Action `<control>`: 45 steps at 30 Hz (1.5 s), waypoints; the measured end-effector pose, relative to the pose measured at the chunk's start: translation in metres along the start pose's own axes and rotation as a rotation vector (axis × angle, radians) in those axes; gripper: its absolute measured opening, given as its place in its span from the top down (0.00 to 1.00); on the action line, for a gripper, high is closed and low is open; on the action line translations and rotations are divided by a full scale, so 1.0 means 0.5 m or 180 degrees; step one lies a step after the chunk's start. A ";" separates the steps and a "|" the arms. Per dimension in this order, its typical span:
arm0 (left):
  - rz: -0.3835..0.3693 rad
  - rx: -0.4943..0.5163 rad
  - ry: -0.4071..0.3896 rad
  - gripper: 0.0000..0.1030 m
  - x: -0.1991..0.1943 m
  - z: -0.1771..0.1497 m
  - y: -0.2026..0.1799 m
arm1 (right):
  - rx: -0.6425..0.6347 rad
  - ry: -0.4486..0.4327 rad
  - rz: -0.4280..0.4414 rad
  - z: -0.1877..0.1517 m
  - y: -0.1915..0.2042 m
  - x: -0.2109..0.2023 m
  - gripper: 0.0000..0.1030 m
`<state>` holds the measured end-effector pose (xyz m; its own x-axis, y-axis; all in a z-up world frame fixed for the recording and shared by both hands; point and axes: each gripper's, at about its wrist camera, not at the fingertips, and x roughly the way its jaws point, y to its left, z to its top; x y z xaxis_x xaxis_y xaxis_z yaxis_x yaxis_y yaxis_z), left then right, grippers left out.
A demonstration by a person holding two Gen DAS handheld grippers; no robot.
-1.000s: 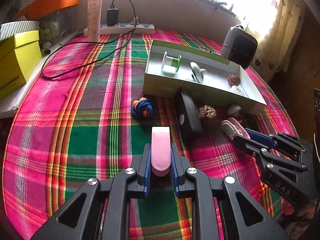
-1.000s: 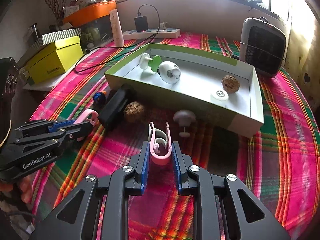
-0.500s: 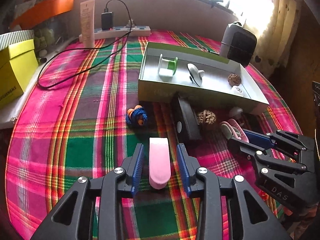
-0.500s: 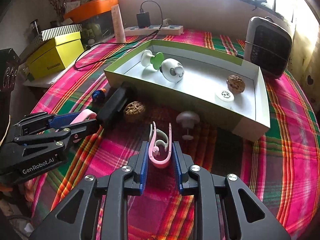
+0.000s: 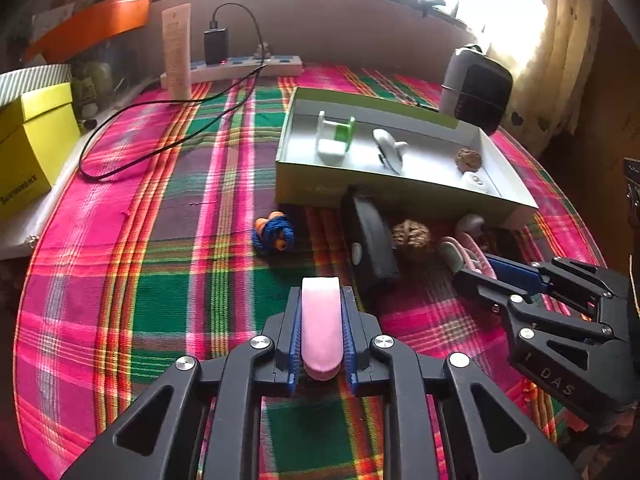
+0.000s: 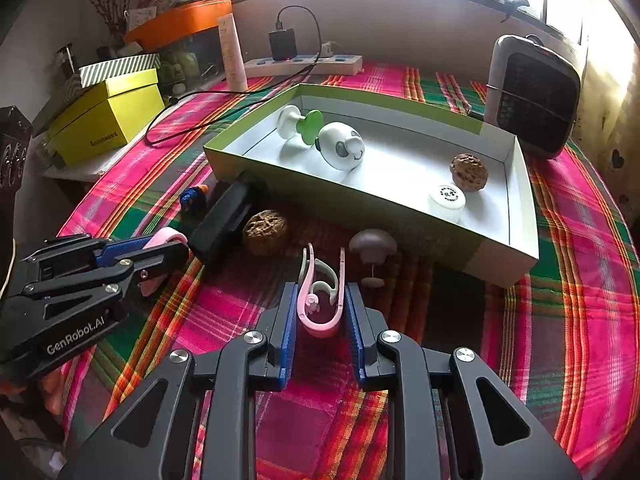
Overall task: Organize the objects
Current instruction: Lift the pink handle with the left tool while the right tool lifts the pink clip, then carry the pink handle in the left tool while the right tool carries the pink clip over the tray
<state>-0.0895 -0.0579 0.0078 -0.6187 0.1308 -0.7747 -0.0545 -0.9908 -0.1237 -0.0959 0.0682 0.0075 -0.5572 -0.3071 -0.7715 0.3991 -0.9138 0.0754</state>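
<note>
My left gripper is shut on a pink oblong case, low over the plaid cloth; it also shows in the right wrist view. My right gripper is shut on a pink clip in front of the green-rimmed tray. The tray holds a white-and-green spool, a white panda toy, a walnut and a white disc. On the cloth lie a black case, a walnut, a blue-orange yarn toy and a mushroom-shaped peg.
A grey-black heater stands behind the tray at right. A power strip with charger and cable and a white tube stand at the back. Yellow boxes sit at the left edge.
My left gripper opened around the pink case half a second ago and has closed on it again. My right gripper with the clip has moved slightly toward the tray.
</note>
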 end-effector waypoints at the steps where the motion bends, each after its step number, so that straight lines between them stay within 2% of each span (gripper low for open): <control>1: 0.0001 0.0006 -0.0010 0.85 -0.002 0.000 -0.002 | -0.0003 -0.0014 0.0009 0.001 0.001 -0.003 0.77; 22: -0.0034 0.0088 -0.0217 0.84 -0.057 0.017 -0.034 | 0.0067 -0.0186 0.0151 0.001 0.000 -0.058 0.77; 45: -0.0076 0.0146 -0.0260 0.84 -0.050 0.057 -0.059 | 0.0106 -0.0279 0.0134 0.028 -0.032 -0.074 0.77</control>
<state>-0.0950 -0.0327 0.0486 -0.6785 0.1530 -0.7185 -0.1046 -0.9882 -0.1117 -0.0918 0.0907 0.0437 -0.6024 -0.3662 -0.7092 0.4001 -0.9074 0.1287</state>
